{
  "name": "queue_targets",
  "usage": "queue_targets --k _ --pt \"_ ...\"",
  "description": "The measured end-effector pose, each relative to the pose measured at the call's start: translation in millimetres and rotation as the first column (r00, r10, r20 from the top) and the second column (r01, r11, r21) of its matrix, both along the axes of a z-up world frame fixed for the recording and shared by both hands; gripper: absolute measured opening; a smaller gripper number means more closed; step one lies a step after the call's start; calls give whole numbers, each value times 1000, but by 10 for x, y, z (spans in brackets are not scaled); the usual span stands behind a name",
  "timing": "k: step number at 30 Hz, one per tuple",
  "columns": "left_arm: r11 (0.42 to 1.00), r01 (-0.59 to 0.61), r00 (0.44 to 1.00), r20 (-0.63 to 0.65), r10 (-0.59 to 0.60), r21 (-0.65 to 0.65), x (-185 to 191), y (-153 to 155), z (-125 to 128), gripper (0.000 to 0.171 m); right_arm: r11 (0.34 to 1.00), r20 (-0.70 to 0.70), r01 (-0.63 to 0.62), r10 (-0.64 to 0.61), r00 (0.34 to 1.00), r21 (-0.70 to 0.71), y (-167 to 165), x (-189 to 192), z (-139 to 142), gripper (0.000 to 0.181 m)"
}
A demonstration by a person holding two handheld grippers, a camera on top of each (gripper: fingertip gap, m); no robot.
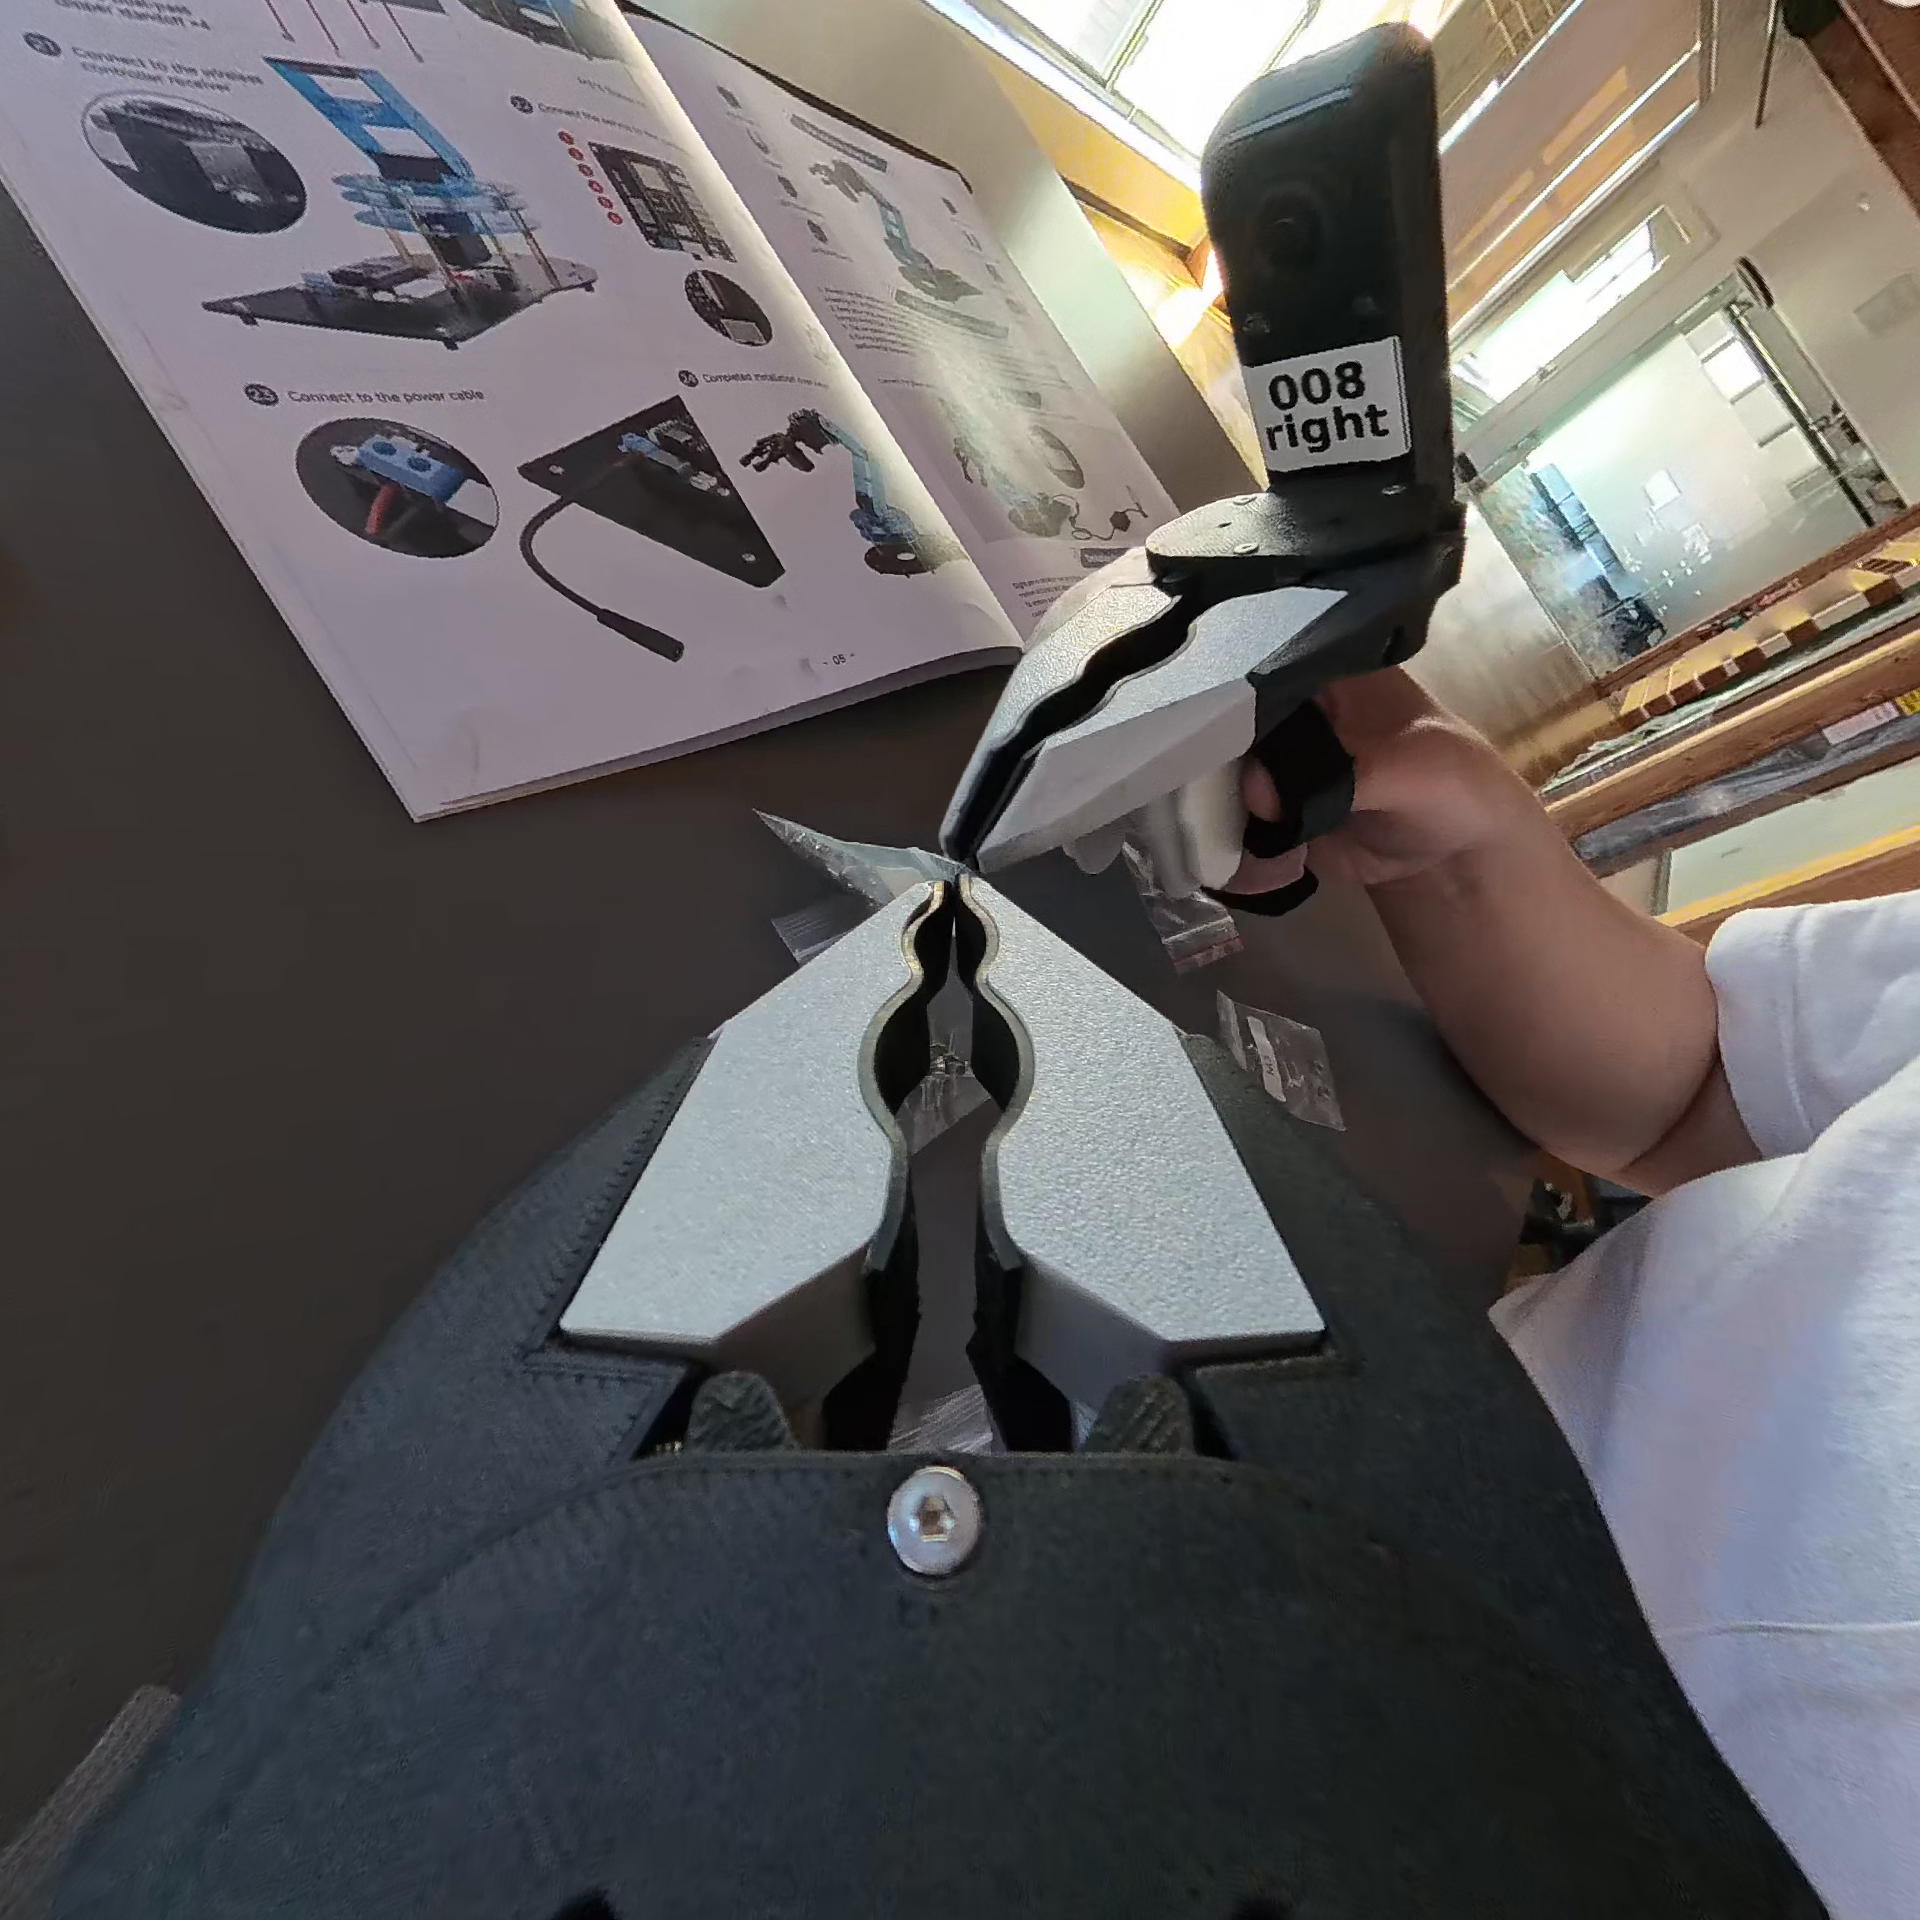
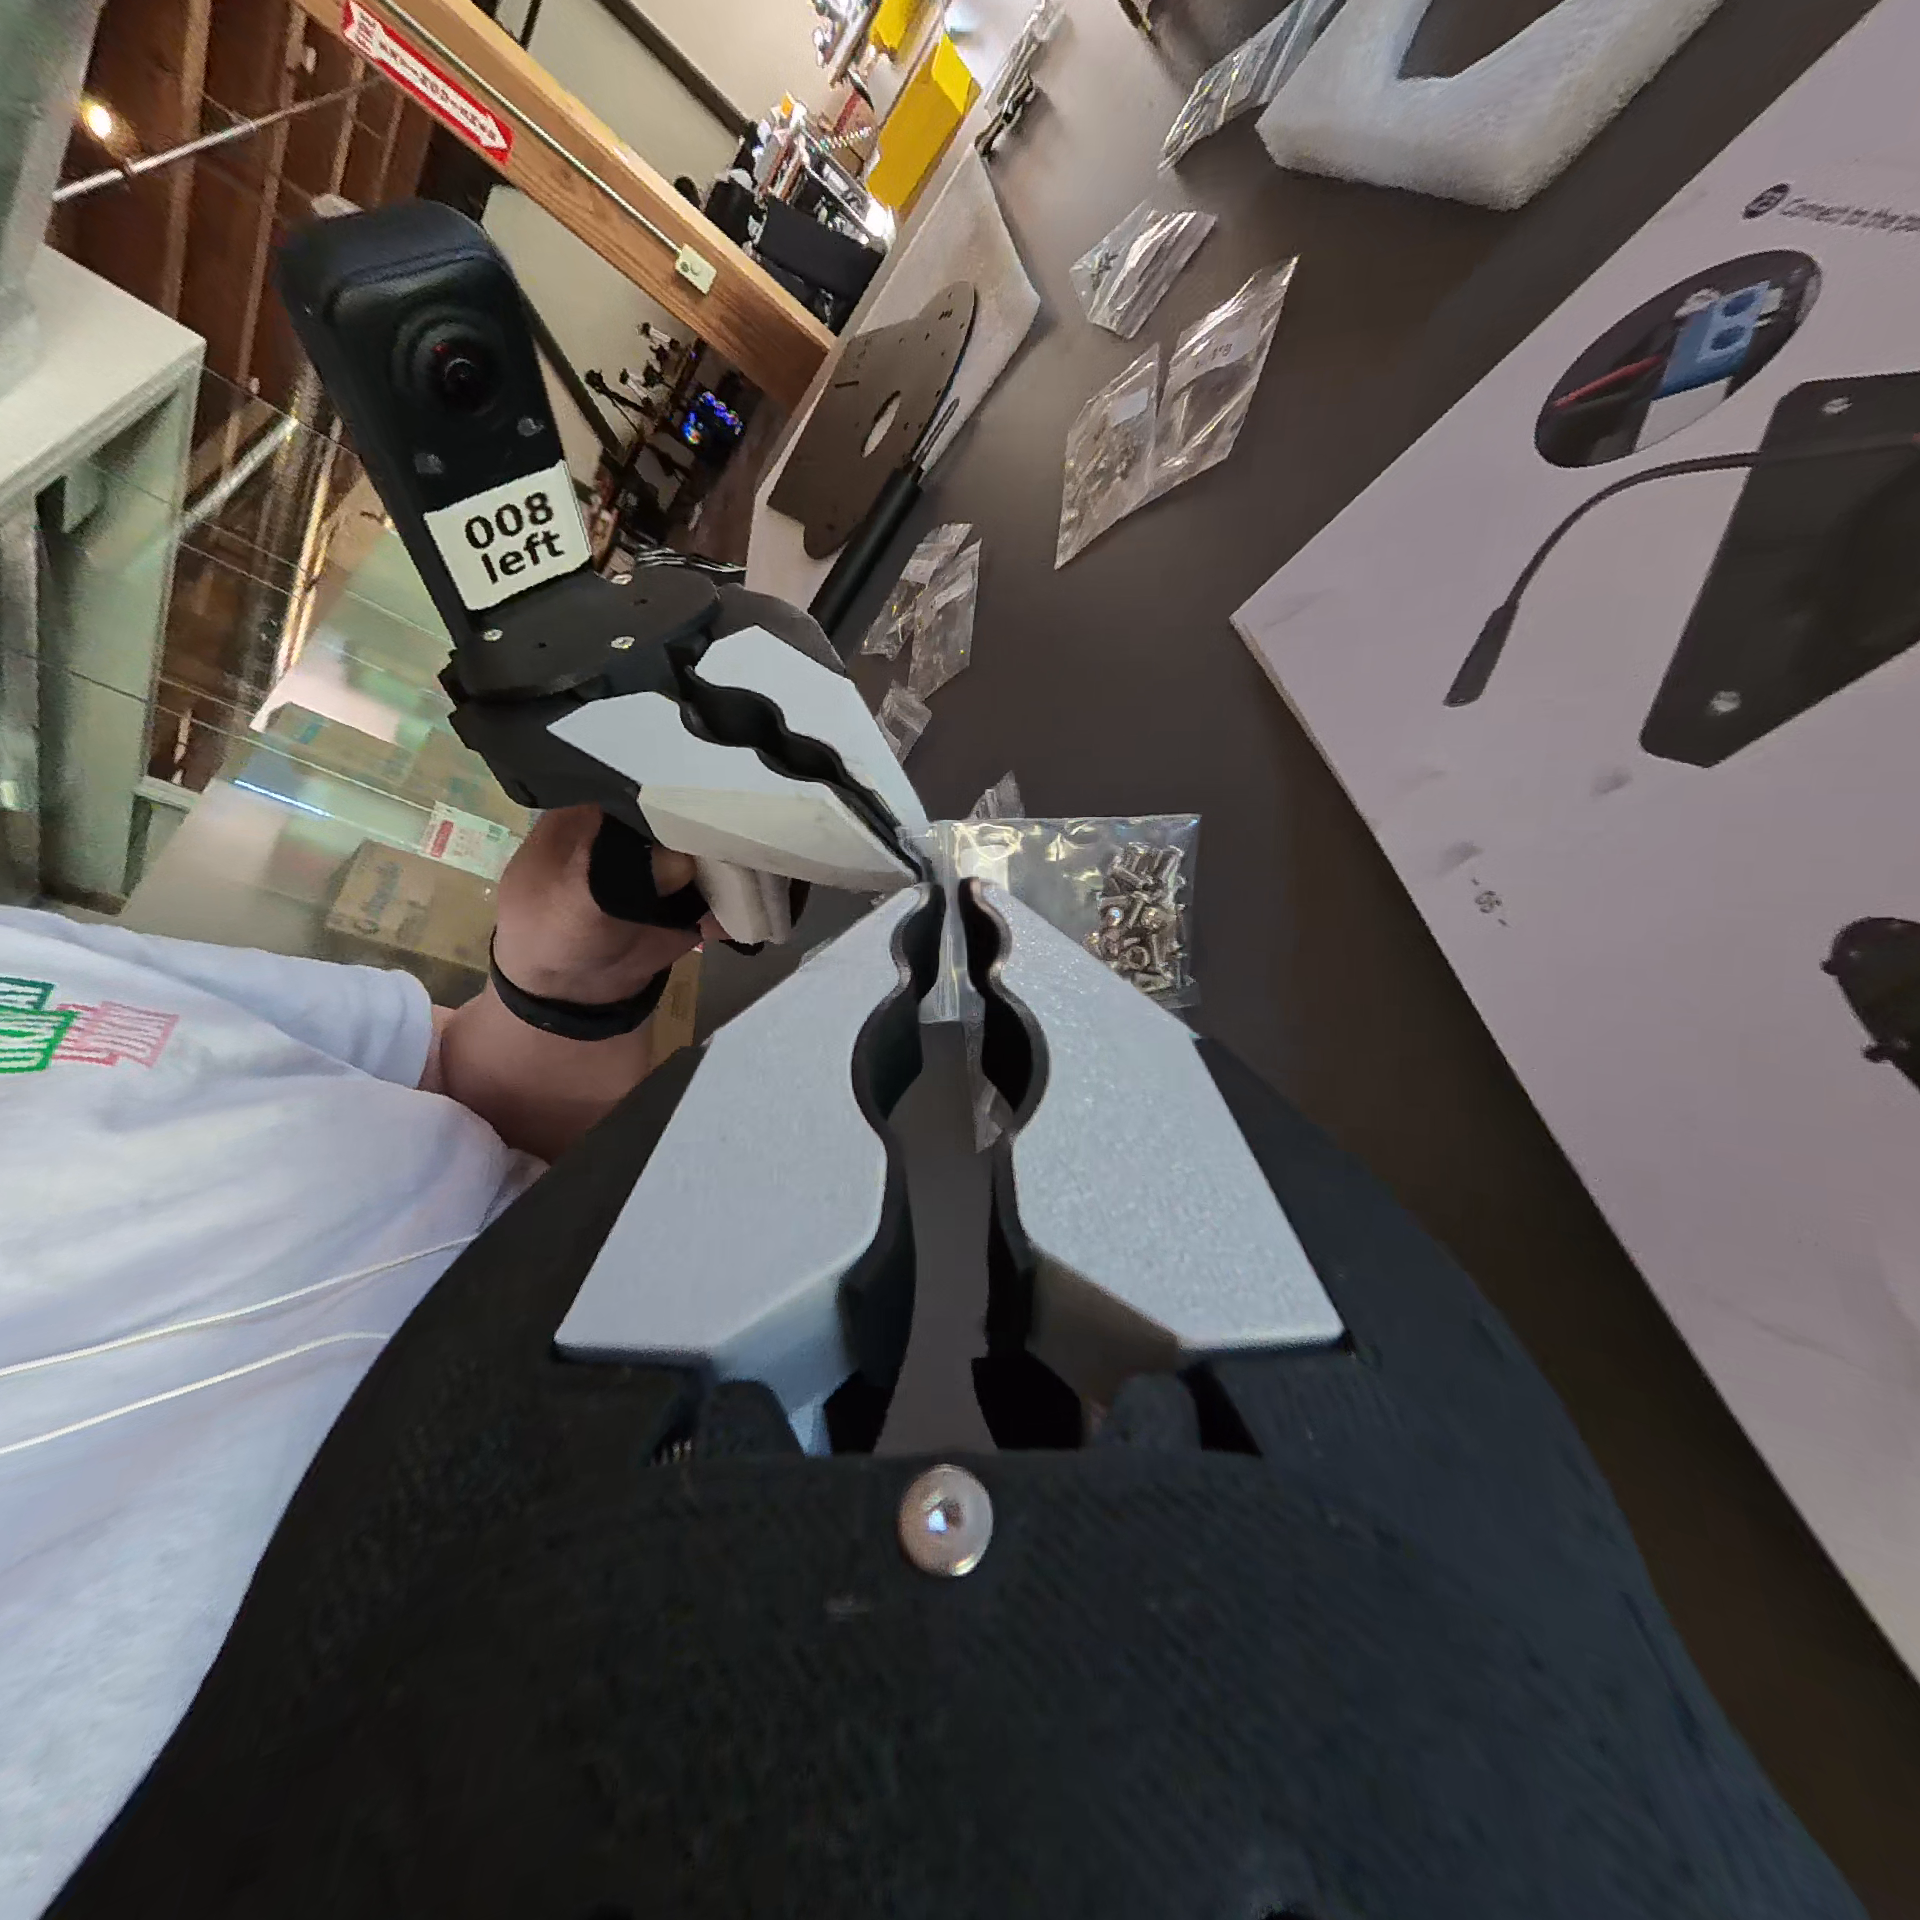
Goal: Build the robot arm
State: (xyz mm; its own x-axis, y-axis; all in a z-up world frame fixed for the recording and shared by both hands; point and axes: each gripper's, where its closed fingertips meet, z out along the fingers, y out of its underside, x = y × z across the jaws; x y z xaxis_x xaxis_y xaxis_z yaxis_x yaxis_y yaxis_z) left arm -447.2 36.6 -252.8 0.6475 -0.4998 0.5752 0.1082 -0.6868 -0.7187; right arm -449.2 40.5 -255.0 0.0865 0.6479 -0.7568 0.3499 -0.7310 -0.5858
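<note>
Clear bag [image 2: 1081, 883] of screws [image 2: 1138, 914], pinched by both claws

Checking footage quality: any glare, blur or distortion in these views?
Left wrist view: windows blown out, sheen on the booklet, edges bent by the wide lens. Right wrist view: clear bag sharp, background shelves soft and curved.

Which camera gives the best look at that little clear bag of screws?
The right wrist view: the clear bag of screws shows fully there, its screws in one corner, its edge pinched by both the right tool and the left tool. The left wrist view shows only slivers of it behind the closed fingers.
</note>
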Motion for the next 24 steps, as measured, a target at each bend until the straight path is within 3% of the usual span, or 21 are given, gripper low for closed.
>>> queue_targets --k 15,21,24 --pt "999 33 999 -17 -33 -1 46 -26 -5 0 998 20 -39 38 999 56 -63 -11 -17 1" --pt "999 45 998 40 -44 -7 64 -48 52 0 987 -49 -58 51 998 -152 -103 10 52 0" --pt "1000 6 995 99 -4 -21 2 -56 136 14 960 -103 -34 5 995 -277 -71 -9 94 0"
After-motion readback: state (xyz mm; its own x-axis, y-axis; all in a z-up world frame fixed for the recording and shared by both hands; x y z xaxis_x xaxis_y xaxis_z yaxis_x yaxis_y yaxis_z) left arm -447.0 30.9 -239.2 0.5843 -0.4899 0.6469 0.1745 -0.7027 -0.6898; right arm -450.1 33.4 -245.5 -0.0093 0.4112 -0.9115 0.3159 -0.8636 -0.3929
